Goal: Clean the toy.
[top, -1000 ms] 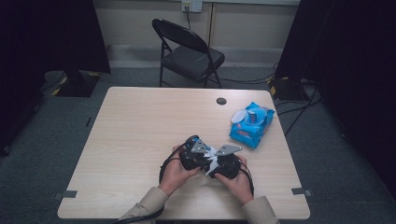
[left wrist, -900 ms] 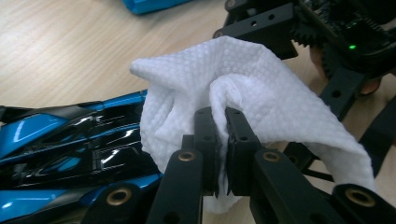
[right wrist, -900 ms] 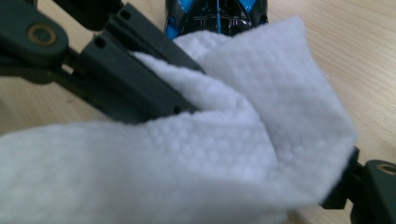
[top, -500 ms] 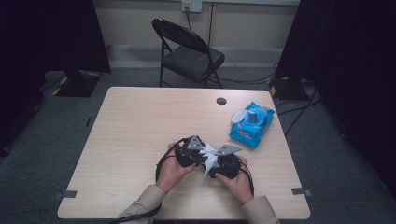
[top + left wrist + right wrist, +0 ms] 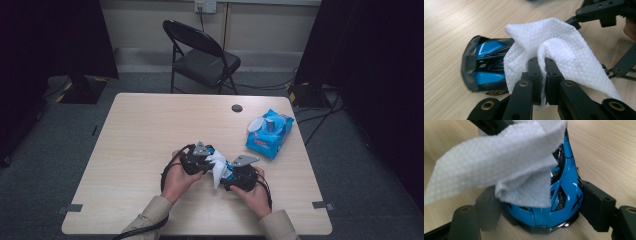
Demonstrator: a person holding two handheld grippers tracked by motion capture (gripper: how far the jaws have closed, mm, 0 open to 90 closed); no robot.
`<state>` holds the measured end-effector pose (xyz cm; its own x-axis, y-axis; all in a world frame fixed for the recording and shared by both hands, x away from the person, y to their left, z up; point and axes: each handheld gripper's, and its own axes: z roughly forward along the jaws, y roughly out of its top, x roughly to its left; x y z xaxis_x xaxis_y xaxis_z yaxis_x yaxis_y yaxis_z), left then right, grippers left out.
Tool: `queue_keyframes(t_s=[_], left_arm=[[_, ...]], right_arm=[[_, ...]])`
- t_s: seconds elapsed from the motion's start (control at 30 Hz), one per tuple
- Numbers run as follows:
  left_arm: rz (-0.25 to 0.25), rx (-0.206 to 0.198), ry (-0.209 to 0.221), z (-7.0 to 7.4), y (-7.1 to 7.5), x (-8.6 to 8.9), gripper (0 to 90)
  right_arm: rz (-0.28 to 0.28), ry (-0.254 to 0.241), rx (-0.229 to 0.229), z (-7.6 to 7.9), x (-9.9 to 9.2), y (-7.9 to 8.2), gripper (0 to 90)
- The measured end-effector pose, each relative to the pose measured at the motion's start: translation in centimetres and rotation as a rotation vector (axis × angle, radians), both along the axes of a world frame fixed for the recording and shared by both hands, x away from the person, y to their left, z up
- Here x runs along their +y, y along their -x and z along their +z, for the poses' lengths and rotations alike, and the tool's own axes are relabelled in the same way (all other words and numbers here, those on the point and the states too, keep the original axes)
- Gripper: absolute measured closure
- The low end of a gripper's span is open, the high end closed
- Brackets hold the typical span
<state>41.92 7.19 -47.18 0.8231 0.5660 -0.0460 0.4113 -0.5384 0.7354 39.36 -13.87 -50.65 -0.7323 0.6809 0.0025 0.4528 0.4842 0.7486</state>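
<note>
A blue toy car (image 5: 566,185) rests on the wooden table (image 5: 150,130), near its front middle. My right gripper (image 5: 542,205) is shut on the car, one pad against each side. My left gripper (image 5: 543,61) is shut on a fold of a white textured wipe (image 5: 564,42), which drapes over the car (image 5: 486,62). In the high view the wipe (image 5: 217,164) lies between the left gripper (image 5: 200,156) and the right gripper (image 5: 235,175), and both hands are close together. The wipe (image 5: 499,162) hides much of the car's top.
A blue packet of wipes (image 5: 269,132) with its lid flap raised lies at the table's right. A dark round grommet (image 5: 237,108) sits near the far edge. Beyond the table stands a black folding chair (image 5: 202,55). Cables trail from both grippers.
The left hand has shifted slightly to the left with the wipe, dragging it over the car. The right hand and the car have stayed in place.
</note>
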Motion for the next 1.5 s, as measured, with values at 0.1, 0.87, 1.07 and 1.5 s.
queue_keyframes(t_s=[0.1,0.87,1.07,1.5], left_arm=[[0.013,-0.002,-0.013,0.1,-0.4,0.5,85.0],[0.085,0.006,0.008,0.3,-2.5,2.1,84.6],[0.095,-0.001,0.0,0.4,-2.8,2.4,84.7],[0.115,-0.019,0.014,0.6,-3.1,2.7,84.6]], right_arm=[[0.0,0.0,0.0,0.0,0.0,0.0,25.9],[0.0,0.0,0.001,0.0,0.0,0.0,25.8],[0.0,0.0,0.001,0.0,0.0,0.0,25.8],[0.0,0.0,0.001,0.0,0.0,0.0,25.9]])
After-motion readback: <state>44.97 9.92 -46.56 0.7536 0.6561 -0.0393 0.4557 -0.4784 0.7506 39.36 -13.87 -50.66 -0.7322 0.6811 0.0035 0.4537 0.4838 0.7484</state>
